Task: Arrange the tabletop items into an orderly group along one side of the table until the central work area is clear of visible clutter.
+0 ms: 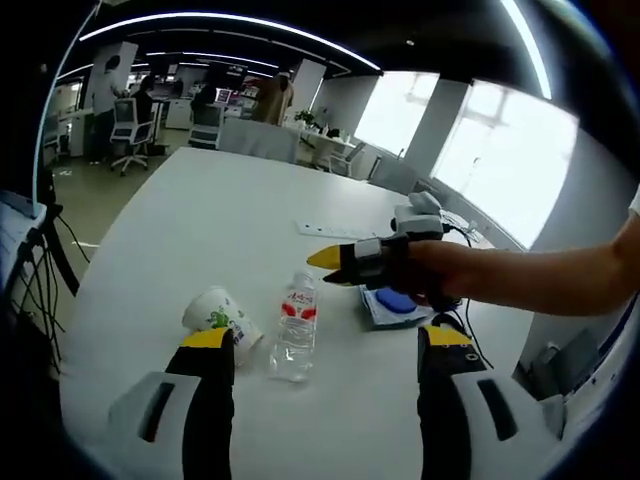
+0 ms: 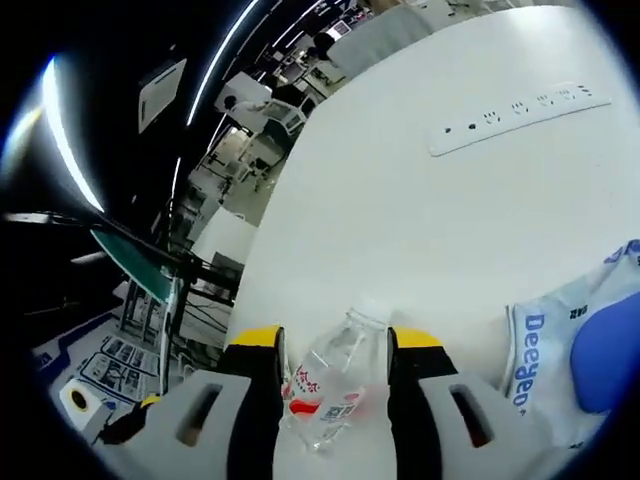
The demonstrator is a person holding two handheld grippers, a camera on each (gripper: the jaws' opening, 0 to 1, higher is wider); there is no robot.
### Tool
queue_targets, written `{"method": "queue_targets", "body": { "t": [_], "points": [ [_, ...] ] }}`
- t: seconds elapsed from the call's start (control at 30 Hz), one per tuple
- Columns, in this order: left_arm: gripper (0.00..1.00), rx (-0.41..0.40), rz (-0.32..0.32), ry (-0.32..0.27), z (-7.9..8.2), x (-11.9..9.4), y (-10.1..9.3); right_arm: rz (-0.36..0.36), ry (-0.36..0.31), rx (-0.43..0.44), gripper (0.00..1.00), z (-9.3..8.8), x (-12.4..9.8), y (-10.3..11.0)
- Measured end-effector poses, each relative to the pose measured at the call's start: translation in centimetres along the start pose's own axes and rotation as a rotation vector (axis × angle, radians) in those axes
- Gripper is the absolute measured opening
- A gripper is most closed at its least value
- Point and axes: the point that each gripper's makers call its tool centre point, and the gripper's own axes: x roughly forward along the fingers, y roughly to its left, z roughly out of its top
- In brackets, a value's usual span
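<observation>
The task looks barely started. In the left gripper view, a clear water bottle (image 1: 295, 328) lies on its side in the middle of the white table (image 1: 200, 230), with a tipped paper cup (image 1: 218, 316) just beside it. A packet of wipes (image 1: 383, 310) with a blue object (image 1: 397, 299) on it rests to the right of the bottle, and a white power strip (image 1: 330, 230) lies farther back. None of these 5 things sits in a group along an edge yet.

The left tool (image 1: 325, 345) hovers with its jaws wide apart and nothing between them. The right tool (image 1: 322, 262) reaches in from the right, above the bottle. In the right gripper view its jaws stand on either side of the bottle (image 2: 335, 385) but look apart from it, so the right tool (image 2: 332, 345) appears open around it, not yet gripping. The wipes packet (image 2: 560, 350) and power strip (image 2: 520, 115) lie well apart.

Likely every item remains to be moved, the bottle first.
</observation>
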Motion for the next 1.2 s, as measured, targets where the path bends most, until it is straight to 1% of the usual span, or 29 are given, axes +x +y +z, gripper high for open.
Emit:
{"method": "queue_targets", "body": {
  "t": [0.03,0.2,0.27,0.37,0.53,0.67,0.83,0.9,1.2],
  "points": [
    [0.76,-0.003,-0.002,-0.003,0.0,0.0,0.1,0.007,0.010,0.021,0.38,-0.2,0.1,0.2],
    [0.76,-0.012,-0.002,-0.011,0.0,0.0,0.3,0.005,0.006,0.054,0.36,-0.2,0.6,-0.2],
    [0.76,-0.015,-0.001,-0.015,0.0,0.1,0.5,-0.001,0.021,0.070,0.36,-0.6,1.0,-0.5],
    [0.76,-0.016,-0.002,-0.016,0.0,0.2,0.5,0.016,0.022,0.109,0.36,-0.9,1.3,-0.3],
    [0.76,-0.018,-0.007,-0.021,0.1,0.2,0.7,0.014,0.029,0.115,0.35,-1.2,1.8,-0.5],
    [0.76,-0.023,-0.007,-0.028,0.1,0.2,0.9,0.027,0.024,0.137,0.35,-1.2,2.0,-0.5],
    [0.75,-0.028,-0.009,-0.035,0.1,0.2,1.0,0.032,0.029,0.135,0.35,-1.2,2.4,-0.6],
    [0.75,-0.030,-0.009,-0.035,0.1,0.2,1.1,0.046,0.025,0.152,0.35,-1.1,2.7,-0.6],
    [0.75,-0.034,-0.012,-0.030,-0.2,0.3,1.4,0.066,0.026,0.162,0.32,-1.4,3.4,-1.0]
  ]
}}
